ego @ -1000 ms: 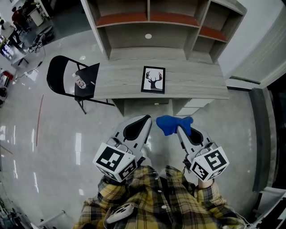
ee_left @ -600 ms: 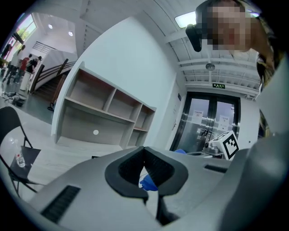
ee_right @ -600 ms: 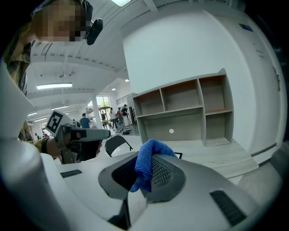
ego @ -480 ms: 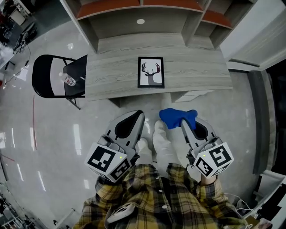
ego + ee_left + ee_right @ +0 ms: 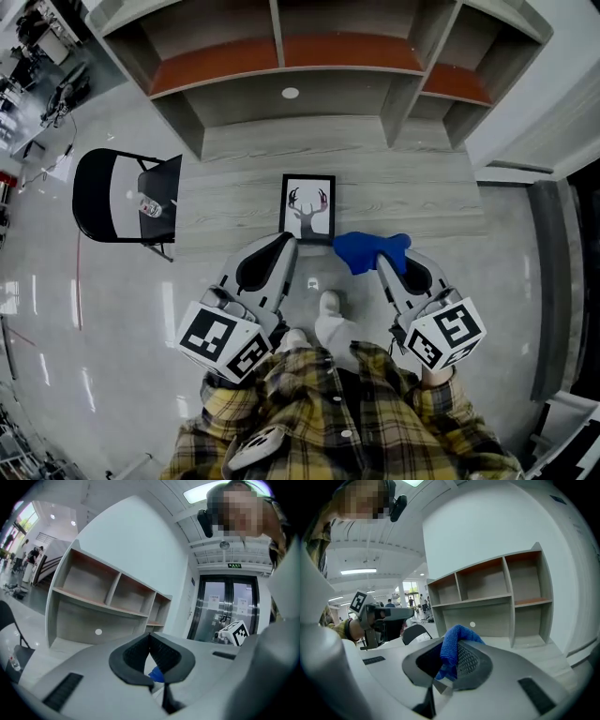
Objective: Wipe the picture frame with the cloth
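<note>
- The desk lay bare on either side of the picture frame, which rested flat near the front edge, leaving open wood to its left and right.
- A shelf unit rose along the desk's back edge and closed off the far side.
- A chair carrying a bottle stood just beside the desk's left end.
- A pale wall ran near the right end.
- Open floor stretched before the desk at left.

Fuzzy blue cloth, wood-grain desk, glossy floor
</note>
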Demonstrator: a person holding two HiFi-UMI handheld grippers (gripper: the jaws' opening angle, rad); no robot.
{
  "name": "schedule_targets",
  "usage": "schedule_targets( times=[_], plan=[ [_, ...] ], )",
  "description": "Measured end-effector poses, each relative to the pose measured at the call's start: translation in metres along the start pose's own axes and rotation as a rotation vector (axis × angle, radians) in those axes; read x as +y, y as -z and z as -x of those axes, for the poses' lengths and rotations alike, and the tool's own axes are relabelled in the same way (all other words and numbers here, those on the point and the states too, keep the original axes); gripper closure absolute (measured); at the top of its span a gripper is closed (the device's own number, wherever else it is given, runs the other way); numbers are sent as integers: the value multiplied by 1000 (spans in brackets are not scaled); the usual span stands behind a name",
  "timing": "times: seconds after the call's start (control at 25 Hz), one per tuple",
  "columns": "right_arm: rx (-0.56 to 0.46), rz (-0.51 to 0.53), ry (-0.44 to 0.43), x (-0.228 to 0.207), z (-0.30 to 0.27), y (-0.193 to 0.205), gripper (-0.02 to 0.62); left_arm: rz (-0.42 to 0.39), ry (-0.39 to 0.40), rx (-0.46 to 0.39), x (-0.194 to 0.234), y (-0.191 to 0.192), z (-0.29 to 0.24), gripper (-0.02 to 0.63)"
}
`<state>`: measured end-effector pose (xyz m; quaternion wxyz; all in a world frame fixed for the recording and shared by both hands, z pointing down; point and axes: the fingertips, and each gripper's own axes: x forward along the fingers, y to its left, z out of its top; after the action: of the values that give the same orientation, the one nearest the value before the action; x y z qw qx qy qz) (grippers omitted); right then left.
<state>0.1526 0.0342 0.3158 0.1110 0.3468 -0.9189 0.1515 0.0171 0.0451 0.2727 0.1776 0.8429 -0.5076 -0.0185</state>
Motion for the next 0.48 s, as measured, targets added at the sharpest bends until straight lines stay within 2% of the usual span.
schedule_targets(
  times=[0.2,0.48],
  plan=[
    [-13,34,-40,-27,-18,-23,554,-13,-21,-38,4,-18,-27,601],
    [30,15,-51,-44,-47,-22,554,29,-41,13,33,-9,-52,601]
  ],
)
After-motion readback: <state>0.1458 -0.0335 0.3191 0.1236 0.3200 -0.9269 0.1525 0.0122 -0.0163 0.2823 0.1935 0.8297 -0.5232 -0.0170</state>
